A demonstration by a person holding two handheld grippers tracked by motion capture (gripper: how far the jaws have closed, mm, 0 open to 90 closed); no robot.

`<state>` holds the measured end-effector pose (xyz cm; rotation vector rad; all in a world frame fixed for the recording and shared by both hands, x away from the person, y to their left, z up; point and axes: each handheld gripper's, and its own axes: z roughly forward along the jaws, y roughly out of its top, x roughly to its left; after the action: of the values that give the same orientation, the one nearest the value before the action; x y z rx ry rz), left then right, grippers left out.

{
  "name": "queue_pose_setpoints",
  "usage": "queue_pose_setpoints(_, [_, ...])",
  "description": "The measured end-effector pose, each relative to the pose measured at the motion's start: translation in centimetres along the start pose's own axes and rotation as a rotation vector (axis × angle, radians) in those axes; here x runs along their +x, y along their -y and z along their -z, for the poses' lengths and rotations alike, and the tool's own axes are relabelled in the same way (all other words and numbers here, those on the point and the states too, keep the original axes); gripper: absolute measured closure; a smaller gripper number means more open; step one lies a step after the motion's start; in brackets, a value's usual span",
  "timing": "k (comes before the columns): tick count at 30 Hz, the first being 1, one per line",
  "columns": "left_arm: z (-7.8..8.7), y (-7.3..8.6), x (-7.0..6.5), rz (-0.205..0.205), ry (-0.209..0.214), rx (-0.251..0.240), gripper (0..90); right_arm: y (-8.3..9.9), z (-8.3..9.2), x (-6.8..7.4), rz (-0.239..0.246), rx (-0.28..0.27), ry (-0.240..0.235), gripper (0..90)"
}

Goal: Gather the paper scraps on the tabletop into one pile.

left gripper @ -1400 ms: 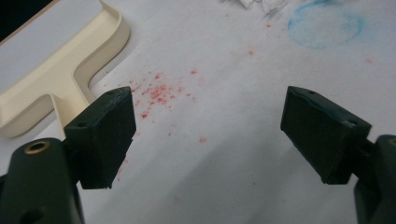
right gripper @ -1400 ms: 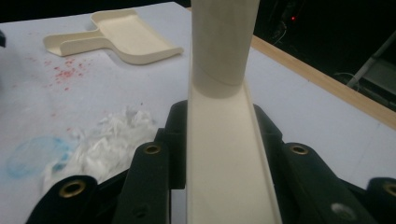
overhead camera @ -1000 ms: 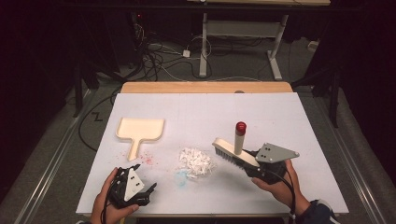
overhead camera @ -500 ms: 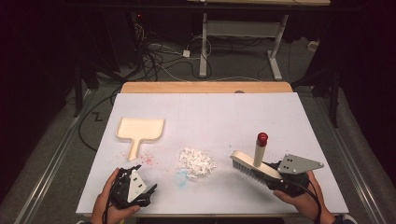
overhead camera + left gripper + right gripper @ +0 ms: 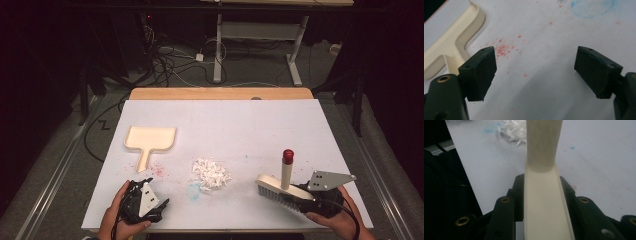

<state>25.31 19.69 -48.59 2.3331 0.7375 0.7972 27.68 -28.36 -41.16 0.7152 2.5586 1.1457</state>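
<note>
Landmark: scrap pile (image 5: 211, 173), white shreds lying mid-table toward the near edge.

High view: the right gripper (image 5: 306, 198) is sitting right of the pile, close to the near edge, and is holding the brush (image 5: 280, 186) with its head pointing toward the pile and its red-capped handle standing upright. A strip of bare table (image 5: 240, 125) is lying between bristles and pile. The dustpan (image 5: 149, 140) is lying left of and beyond the pile, handle toward the near edge. The left gripper (image 5: 159, 209) is resting left of and nearer than the pile, beside the table's front edge.

Right gripper view: the jaws are clamping the brush's cream back (image 5: 544, 202) from both sides, a detail the high view is blurring. The pile is showing beyond the handle, with a blue smudge (image 5: 491, 127) next to it.

Left gripper view: the jaws are standing wide apart with nothing between them, over red specks (image 5: 504, 48); the dustpan handle (image 5: 451, 47) is lying just beside one jaw, probably not touching.

Room: the far half of the table beyond the pile is lying open; the right gripper is working near the front right corner.
</note>
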Motion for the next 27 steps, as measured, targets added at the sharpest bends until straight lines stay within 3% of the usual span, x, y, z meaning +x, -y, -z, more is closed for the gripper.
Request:
queue_pose_setpoints(6, [0.1,-0.1,0.0,0.002,0.003,-0.007,17.1,0.1,0.2,-1.3,-0.037,-0.005,-0.016,68.0])
queue_pose_setpoints(12, [0.2,0.0,0.0,0.004,0.004,-0.01,17.1,-0.2,0.7,-1.1,-0.011,0.018,-0.058,68.1])
queue_pose_setpoints(21, [0.2,0.0,0.0,0.004,0.009,-0.012,17.1,-0.6,0.9,-0.8,-0.014,0.026,-0.123,68.0])
queue_pose_setpoints(23, [0.1,0.0,0.0,0.003,0.011,-0.011,17.1,-0.5,0.7,-1.2,-0.022,0.048,-0.14,68.0])
queue_pose_setpoints(27, [0.0,-0.1,0.0,0.002,0.008,-0.004,17.1,-0.3,0.0,-2.6,-0.053,0.066,-0.124,67.9])
